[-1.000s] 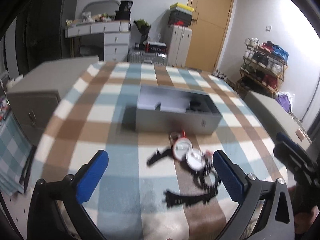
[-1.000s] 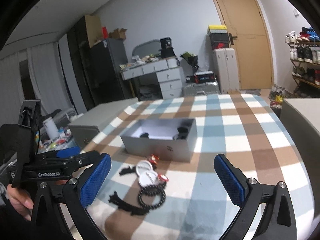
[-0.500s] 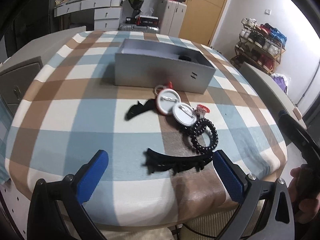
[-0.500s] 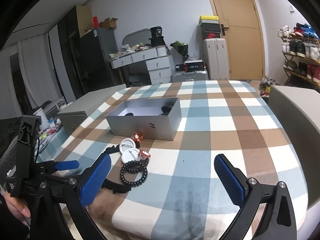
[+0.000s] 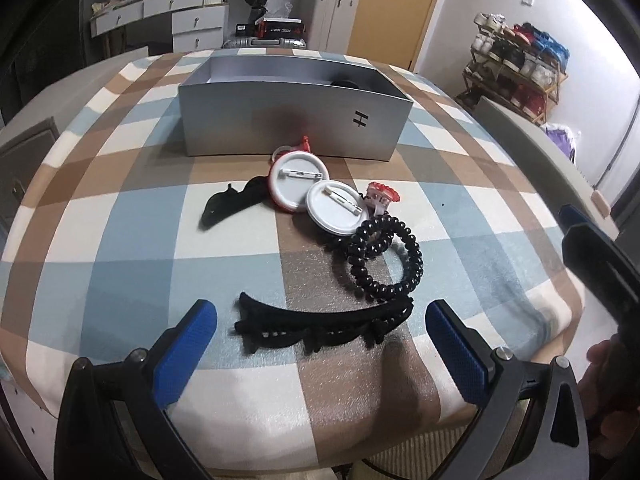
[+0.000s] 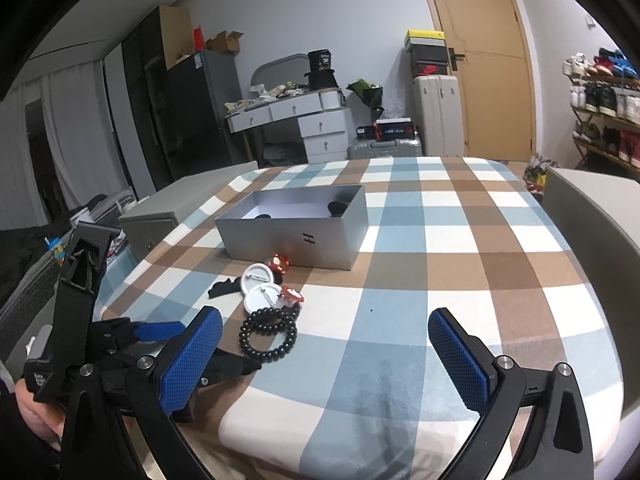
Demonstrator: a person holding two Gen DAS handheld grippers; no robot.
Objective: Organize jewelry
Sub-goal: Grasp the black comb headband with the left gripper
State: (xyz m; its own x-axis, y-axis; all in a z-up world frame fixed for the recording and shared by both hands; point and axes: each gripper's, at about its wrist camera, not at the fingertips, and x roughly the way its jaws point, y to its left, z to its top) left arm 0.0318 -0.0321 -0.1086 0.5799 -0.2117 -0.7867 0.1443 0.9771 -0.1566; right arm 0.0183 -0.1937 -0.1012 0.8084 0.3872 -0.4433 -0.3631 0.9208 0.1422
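Note:
A silver open box (image 5: pixel 296 120) (image 6: pixel 296 238) stands on the checked tablecloth, with dark items inside. In front of it lie two white pin badges (image 5: pixel 316 198) (image 6: pixel 262 286), small red charms (image 5: pixel 383 192) (image 6: pixel 280 262), a black beaded bracelet (image 5: pixel 382 258) (image 6: pixel 269 332), a small black clip (image 5: pixel 232 204) (image 6: pixel 222 289) and a long black hair clip (image 5: pixel 324 326). My left gripper (image 5: pixel 320 344) is open, its blue pads either side of the long hair clip, just short of it. My right gripper (image 6: pixel 326 354) is open over bare cloth to the right of the pile.
The table's near edge (image 5: pixel 320 424) lies just under both grippers. Grey cabinets (image 6: pixel 592 216) (image 6: pixel 152 216) flank the table. A white drawer desk (image 6: pixel 304 120), suitcases (image 6: pixel 436 120), a door and a shoe rack (image 5: pixel 516 64) stand behind. A hand holds the left gripper (image 6: pixel 36 412).
My left gripper dropped and closed in on the jewelry pile, now bracketing the long hair clip. My right gripper drew back toward the near edge. Both stayed open.

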